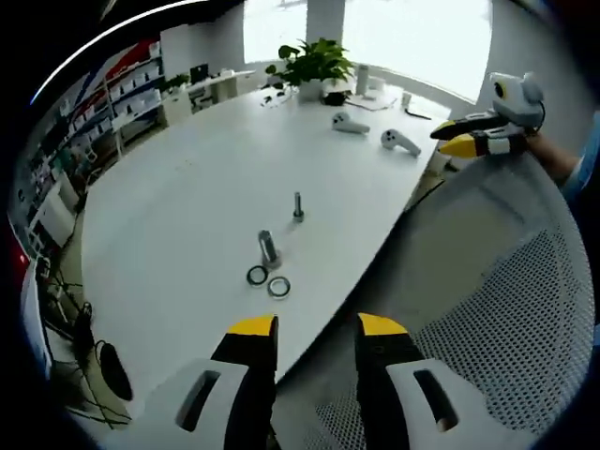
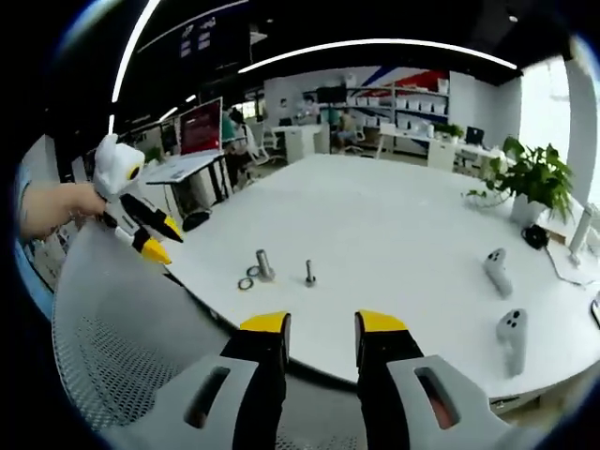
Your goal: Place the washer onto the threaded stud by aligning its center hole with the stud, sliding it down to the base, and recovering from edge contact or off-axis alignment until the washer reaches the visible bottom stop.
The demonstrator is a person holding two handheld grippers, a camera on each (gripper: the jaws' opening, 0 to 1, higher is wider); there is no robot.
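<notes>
Two washers lie flat on the white table (image 1: 187, 187): a dark one (image 1: 257, 275) and a silvery one (image 1: 278, 287), both beside a thick upright stud (image 1: 268, 248). A thinner threaded stud (image 1: 298, 206) stands a little beyond. My left gripper (image 1: 317, 328) is open and holds nothing; it hovers off the table's edge, short of the washers. My right gripper (image 2: 322, 323) is also open with nothing in it, and it is back from the table. From there I see the thick stud (image 2: 264, 265), the thin stud (image 2: 309, 273) and the washers (image 2: 247, 279). The left gripper (image 2: 150, 234) is held up at the left.
A white mesh chair (image 1: 506, 309) sits below both grippers at the table's edge. Two white controllers (image 1: 401, 142) and a potted plant (image 1: 314, 64) are at the far end of the table. The right gripper (image 1: 469, 136) is in a hand at the upper right. Shelves line the far wall.
</notes>
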